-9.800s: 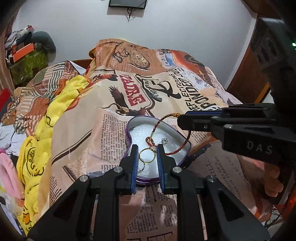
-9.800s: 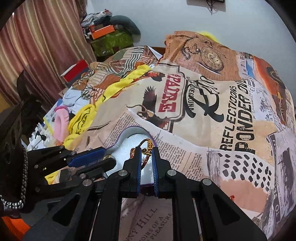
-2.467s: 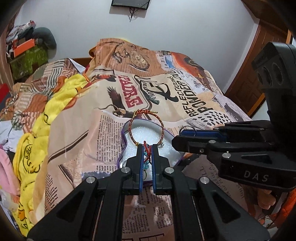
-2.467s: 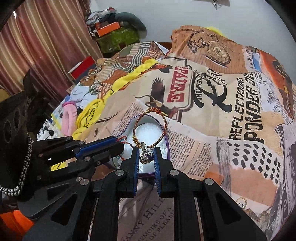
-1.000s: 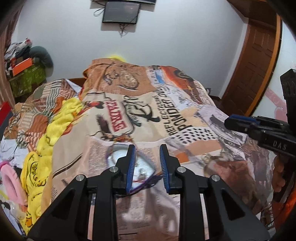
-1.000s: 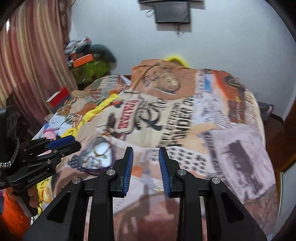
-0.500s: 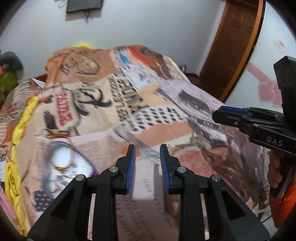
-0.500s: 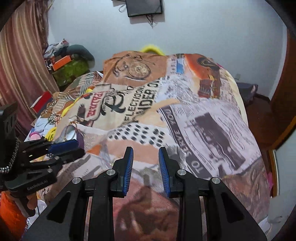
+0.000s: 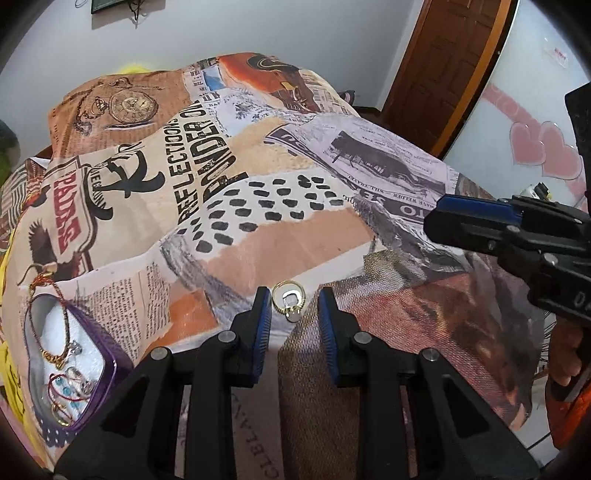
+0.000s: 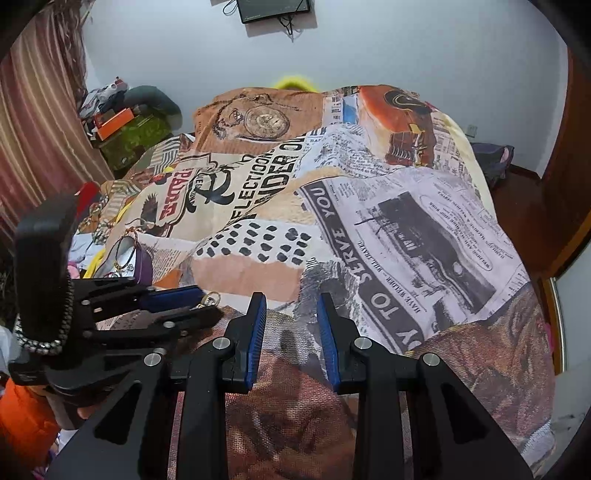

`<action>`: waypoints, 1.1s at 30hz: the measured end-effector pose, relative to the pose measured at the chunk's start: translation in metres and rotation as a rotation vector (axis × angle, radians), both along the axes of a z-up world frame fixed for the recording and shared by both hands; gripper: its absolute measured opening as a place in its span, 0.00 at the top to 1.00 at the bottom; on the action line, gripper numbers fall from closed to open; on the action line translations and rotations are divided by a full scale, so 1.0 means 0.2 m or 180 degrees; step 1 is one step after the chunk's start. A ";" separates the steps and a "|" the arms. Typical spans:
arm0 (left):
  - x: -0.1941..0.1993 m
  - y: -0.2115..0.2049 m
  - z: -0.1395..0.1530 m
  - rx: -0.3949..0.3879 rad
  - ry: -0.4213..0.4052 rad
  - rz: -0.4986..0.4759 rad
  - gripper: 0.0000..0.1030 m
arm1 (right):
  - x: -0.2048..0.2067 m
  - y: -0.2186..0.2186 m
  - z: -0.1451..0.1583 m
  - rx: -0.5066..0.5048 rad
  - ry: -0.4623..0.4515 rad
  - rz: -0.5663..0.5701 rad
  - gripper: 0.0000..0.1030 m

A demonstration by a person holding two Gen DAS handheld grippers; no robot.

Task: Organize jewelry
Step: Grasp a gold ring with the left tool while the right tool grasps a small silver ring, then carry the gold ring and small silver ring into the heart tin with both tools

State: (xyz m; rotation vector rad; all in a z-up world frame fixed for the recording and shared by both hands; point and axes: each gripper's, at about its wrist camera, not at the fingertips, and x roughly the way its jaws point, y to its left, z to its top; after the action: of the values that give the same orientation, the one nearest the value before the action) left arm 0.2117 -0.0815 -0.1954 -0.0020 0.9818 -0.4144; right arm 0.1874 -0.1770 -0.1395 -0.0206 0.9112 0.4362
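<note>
Your left tool (image 9: 294, 308) stands partly open and empty, framing a thin gold ring (image 9: 288, 300); your right tool (image 10: 291, 306) likewise holds nothing. Both have left the purple heart-shaped tin (image 9: 96, 360).

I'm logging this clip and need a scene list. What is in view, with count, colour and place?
Gold ring: one, on the bedspread just ahead of the left gripper's tips.
Heart-shaped purple tin: one, white lining, left side of the bed, holding bracelets and rings.
Printed newspaper-pattern bedspread: one, tan and orange, covers the bed.
Wooden door: one, brown, far right.
Wall screen: one, black, above the bed.
Left gripper: black, blue pads, open, empty.
Right gripper: same, open, empty.
</note>
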 end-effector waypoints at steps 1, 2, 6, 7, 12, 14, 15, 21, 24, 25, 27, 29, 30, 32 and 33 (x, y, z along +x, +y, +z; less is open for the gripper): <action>0.01 0.01 0.00 -0.0042 0.0021 0.0009 0.75 | 0.01 0.01 -0.01 0.0004 0.0012 0.0011 0.75; 0.02 0.01 -0.01 -0.0079 0.0042 0.0012 0.75 | 0.01 0.01 -0.02 0.0009 0.0025 0.0028 0.75; 0.02 0.04 -0.01 -0.0128 0.0038 0.0031 0.83 | 0.01 0.04 -0.03 0.0022 0.0055 0.0074 0.75; 0.02 0.05 -0.01 -0.0168 0.0044 0.0040 0.83 | 0.01 0.05 -0.03 0.0022 0.0057 0.0083 0.75; -0.01 0.07 0.02 -0.0197 -0.0041 0.0075 0.83 | 0.01 0.08 -0.03 0.0009 0.0073 0.0134 0.75; -0.04 0.09 0.05 -0.0165 -0.0133 0.0106 0.83 | 0.01 0.10 -0.03 -0.0013 0.0067 0.0160 0.75; -0.06 0.10 0.07 -0.0142 -0.0189 0.0132 0.83 | 0.02 0.12 -0.04 -0.0030 0.0065 0.0182 0.75; -0.10 0.24 0.13 -0.0104 -0.0329 0.0325 0.83 | 0.05 0.24 -0.07 -0.0129 0.0098 0.0362 0.75; -0.11 0.30 0.13 -0.0134 -0.0314 0.0405 0.83 | 0.07 0.32 -0.10 -0.0162 0.0163 0.0538 0.75; -0.11 0.32 0.13 -0.0149 -0.0310 0.0427 0.83 | 0.07 0.35 -0.12 -0.0163 0.0207 0.0600 0.75; -0.12 0.35 0.13 -0.0173 -0.0305 0.0464 0.83 | 0.09 0.39 -0.15 -0.0209 0.0280 0.0675 0.75; -0.13 0.37 0.12 -0.0189 -0.0307 0.0488 0.83 | 0.10 0.42 -0.18 -0.0291 0.0318 0.0717 0.75; -0.13 0.37 0.12 -0.0191 -0.0309 0.0495 0.83 | 0.10 0.43 -0.19 -0.0331 0.0315 0.0747 0.75; -0.14 0.39 0.12 -0.0190 -0.0313 0.0516 0.83 | 0.09 0.46 -0.19 -0.0421 0.0265 0.0817 0.78; -0.14 0.39 0.12 -0.0195 -0.0313 0.0524 0.83 | 0.08 0.47 -0.19 -0.0462 0.0235 0.0860 0.80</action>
State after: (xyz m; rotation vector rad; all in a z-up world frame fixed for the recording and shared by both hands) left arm 0.1835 -0.0029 -0.1724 -0.1163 0.8647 -0.2903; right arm 0.2025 -0.0831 -0.1782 -0.2643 1.0161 0.6237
